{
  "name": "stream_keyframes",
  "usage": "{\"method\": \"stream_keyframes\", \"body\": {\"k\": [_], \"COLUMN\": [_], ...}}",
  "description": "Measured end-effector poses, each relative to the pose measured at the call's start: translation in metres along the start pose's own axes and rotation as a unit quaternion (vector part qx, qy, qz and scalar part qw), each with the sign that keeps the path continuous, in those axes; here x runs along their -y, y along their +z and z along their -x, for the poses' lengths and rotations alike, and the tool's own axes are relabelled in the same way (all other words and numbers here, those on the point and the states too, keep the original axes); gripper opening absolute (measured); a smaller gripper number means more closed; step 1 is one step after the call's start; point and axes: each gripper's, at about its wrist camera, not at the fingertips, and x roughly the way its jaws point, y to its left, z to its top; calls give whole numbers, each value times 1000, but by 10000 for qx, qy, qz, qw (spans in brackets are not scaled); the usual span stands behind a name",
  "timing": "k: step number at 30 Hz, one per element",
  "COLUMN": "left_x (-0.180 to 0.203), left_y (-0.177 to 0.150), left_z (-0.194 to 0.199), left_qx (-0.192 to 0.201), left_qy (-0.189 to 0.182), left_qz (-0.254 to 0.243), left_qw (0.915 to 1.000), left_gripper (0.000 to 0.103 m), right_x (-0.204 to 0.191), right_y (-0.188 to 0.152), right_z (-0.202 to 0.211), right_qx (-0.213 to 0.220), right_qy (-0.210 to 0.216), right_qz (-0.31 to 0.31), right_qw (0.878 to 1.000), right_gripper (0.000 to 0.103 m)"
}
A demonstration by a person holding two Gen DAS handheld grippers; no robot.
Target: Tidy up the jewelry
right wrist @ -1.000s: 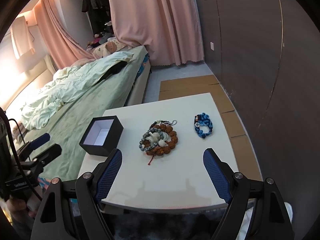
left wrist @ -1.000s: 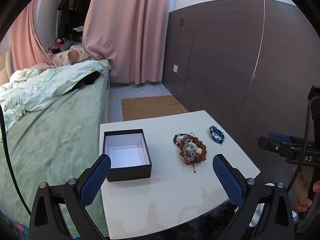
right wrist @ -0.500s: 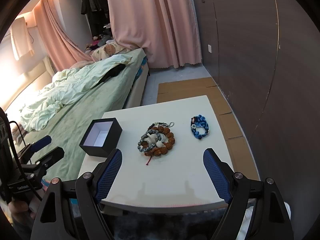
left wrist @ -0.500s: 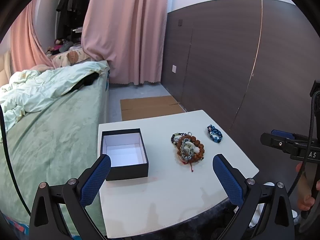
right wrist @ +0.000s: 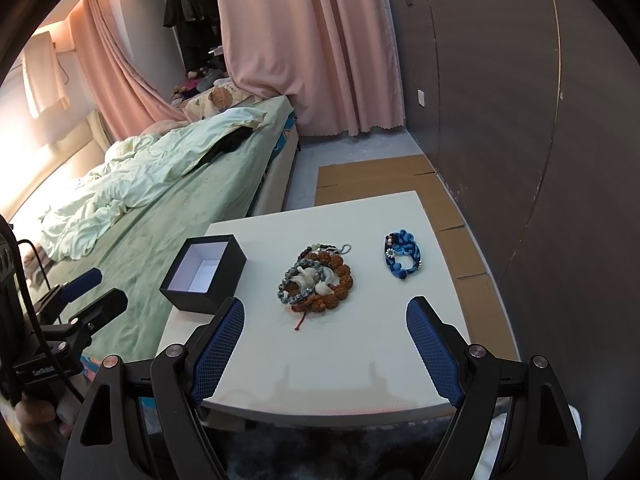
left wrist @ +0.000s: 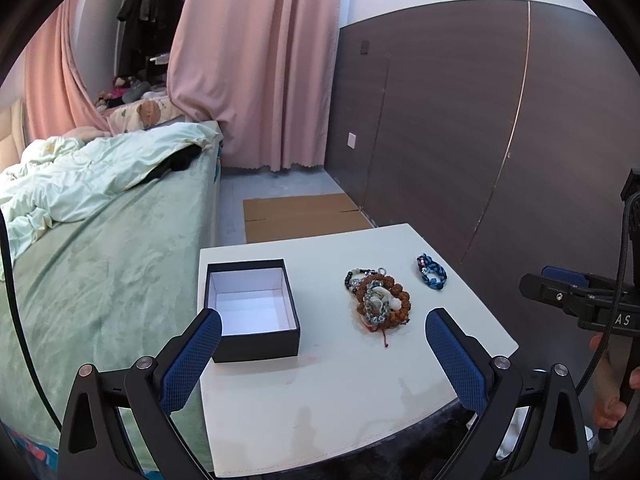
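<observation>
An open black box with a white inside sits on the left of a small white table; it also shows in the right wrist view. A pile of bead bracelets lies mid-table, with brown, grey and white beads. A blue bracelet lies apart to the right. My left gripper is open and empty above the table's near part. My right gripper is open and empty near the front edge.
A bed with green cover runs along the table's left side. A dark wall panel stands to the right. Flat cardboard lies on the floor behind the table. Pink curtains hang at the back.
Both grippers have drawn slightly back from the table, so the box and bracelets look a little smaller and farther. Nothing on the table has moved.
</observation>
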Motion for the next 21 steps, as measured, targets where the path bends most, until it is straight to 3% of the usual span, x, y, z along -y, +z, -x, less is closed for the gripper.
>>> {"method": "stream_keyframes", "body": {"k": [21], "left_x": [1], "left_y": [9], "left_z": [-11], "left_qx": [-56], "left_qy": [-58], "left_qz": [76], "left_qw": [9999], "left_gripper": [102], "right_x": [-2], "right_y": [10], "right_z": [-10], "right_qx": [-39], "right_qy": [-32], "right_qz": [29], "right_qw": [10000], "right_gripper": [84]}}
